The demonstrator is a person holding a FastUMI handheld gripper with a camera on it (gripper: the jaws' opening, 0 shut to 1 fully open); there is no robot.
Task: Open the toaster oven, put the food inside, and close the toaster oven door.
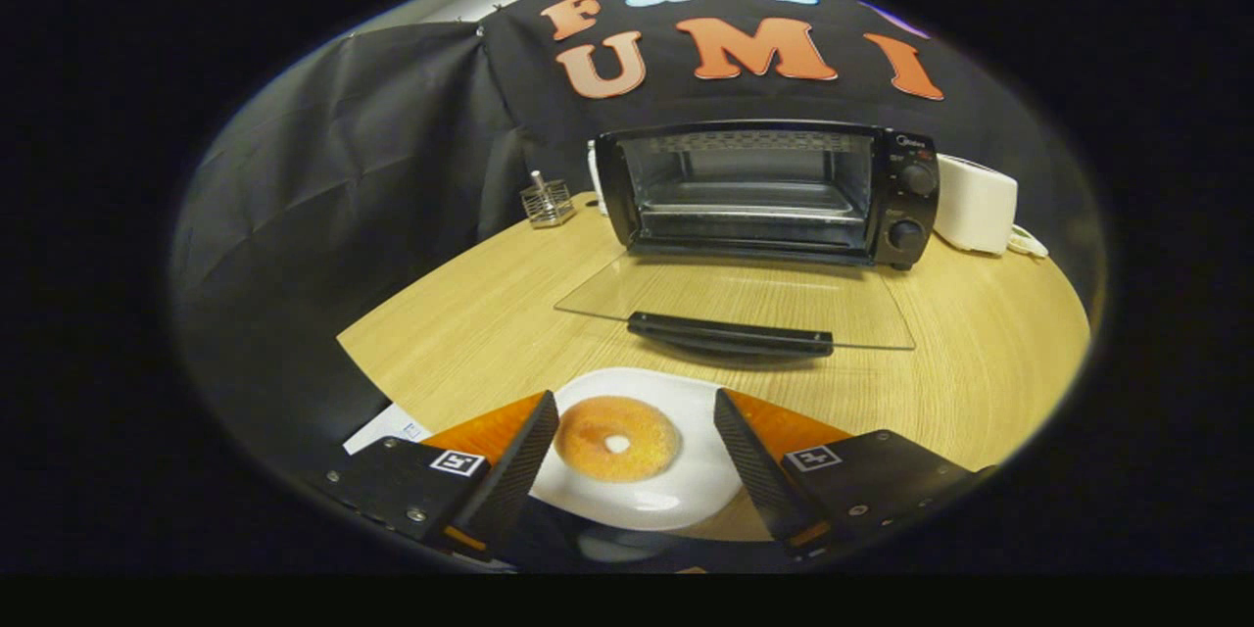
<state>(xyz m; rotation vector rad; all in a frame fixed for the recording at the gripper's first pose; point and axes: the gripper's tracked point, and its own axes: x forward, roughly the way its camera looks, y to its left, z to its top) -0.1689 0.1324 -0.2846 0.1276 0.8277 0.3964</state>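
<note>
A black toaster oven (774, 191) stands at the back of the wooden table (470, 313), its glass door (735, 299) folded down flat with the black handle (730, 334) nearest me. The oven's inside shows a wire rack and nothing on it. A sugared donut (617, 437) lies on a white plate (686, 490) close in front of the door. My gripper (637, 411) is open, its fingers (519, 460) standing on either side of the donut without touching it.
A small wire holder (547, 203) stands left of the oven. A white appliance (973, 204) with a cord sits to the oven's right. A sheet of paper (387, 428) lies at the table's near left edge.
</note>
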